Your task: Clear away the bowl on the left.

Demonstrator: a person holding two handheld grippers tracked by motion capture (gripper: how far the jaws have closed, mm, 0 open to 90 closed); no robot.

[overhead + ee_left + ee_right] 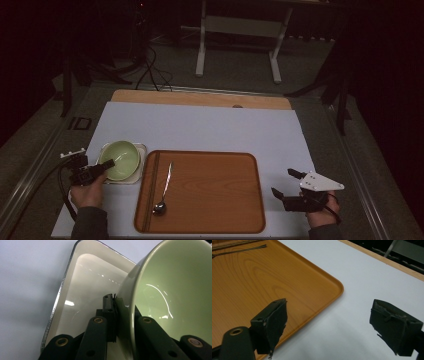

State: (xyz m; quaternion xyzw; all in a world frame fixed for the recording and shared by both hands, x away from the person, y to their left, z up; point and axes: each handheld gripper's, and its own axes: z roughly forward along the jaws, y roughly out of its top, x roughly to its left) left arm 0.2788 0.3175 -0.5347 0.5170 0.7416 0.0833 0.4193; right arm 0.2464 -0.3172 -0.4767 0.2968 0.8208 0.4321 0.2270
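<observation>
Bowl (120, 159), pale green, sitting in a white square dish (141, 148) near the desk's left edge, its rim clamped between the jaws of the left tool (107, 164). Right tool (283, 183) hovers wide open and empty by the desk's right edge, beside the wooden tray (210, 192) carrying a spoon (165, 187).

Your green bowl (121, 159) is a smooth, glossy, pale green round dish, open side up and empty. It sits in the shallow cream tray (141, 148), a square one with rounded corners and a thin metallic rim, which lies flat on the table near its left edge. In the left gripper view the bowl (175, 290) looks tilted, its wall pinched between the jaws of your left hand-held gripper (116, 312), one jaw outside, one inside.
</observation>
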